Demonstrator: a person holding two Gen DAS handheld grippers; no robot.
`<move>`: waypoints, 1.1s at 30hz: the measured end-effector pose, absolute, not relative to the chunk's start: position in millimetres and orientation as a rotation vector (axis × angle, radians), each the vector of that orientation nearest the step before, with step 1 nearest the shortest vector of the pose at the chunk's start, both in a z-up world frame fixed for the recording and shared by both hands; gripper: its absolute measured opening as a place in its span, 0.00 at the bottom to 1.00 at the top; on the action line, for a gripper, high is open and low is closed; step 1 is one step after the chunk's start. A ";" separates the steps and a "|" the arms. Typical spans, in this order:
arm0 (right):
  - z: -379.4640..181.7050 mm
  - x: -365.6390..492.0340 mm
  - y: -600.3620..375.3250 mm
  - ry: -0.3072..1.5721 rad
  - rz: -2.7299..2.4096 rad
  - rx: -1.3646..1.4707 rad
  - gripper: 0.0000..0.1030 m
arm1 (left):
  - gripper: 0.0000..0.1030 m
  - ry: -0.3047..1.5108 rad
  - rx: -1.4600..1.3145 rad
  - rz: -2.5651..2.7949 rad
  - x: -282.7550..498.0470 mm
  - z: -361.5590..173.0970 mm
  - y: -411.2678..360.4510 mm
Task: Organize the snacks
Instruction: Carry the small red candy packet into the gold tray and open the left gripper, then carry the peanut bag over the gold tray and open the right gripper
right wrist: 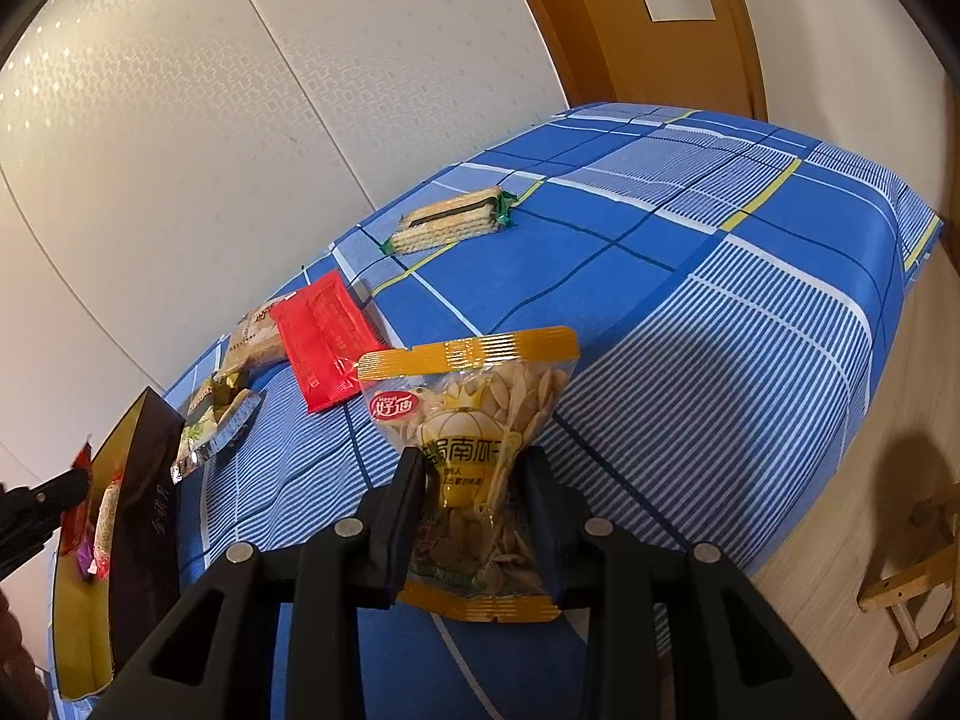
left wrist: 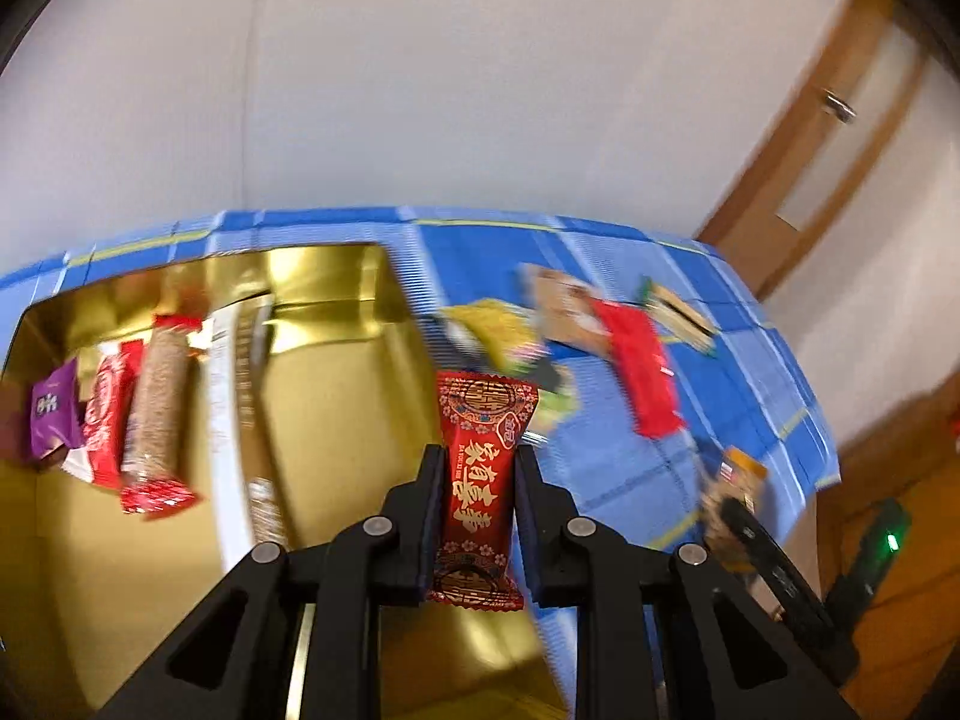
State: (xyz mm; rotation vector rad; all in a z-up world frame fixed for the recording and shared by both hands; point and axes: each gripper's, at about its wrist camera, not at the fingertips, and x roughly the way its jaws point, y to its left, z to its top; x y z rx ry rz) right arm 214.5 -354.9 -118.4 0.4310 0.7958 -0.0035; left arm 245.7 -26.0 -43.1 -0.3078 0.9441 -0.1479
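My left gripper [left wrist: 478, 459] is shut on a red candy packet with gold characters [left wrist: 483, 468], held above the right edge of the gold-lined box [left wrist: 336, 300]. Several snacks lie in the box's left part, among them a purple packet [left wrist: 54, 414] and a long brown bar [left wrist: 157, 414]. My right gripper [right wrist: 474, 462] is shut on a clear pumpkin-seed bag with a gold top [right wrist: 474, 414], held above the blue checked cloth [right wrist: 690, 276]. The box also shows in the right wrist view [right wrist: 144, 516] at far left.
On the cloth lie a red packet [right wrist: 324, 339], a beige packet [right wrist: 258, 333], a wafer pack with green ends [right wrist: 450, 219] and a silver-edged packet [right wrist: 219, 420]. A wooden door [right wrist: 648, 24] stands behind the table. A wooden stool [right wrist: 918, 576] stands at right.
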 end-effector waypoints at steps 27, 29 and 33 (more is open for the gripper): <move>-120.1 216.1 -356.0 0.800 -0.009 0.438 0.33 | 0.47 1.046 -0.364 0.054 323.0 -94.1 41.4; -120.0 215.9 -355.1 0.798 -0.012 0.435 0.33 | 0.47 1.040 -0.344 0.067 318.2 -92.7 41.2; -120.1 215.6 -354.5 0.797 -0.012 0.435 0.33 | 0.47 1.044 -0.344 0.073 307.8 -89.8 43.1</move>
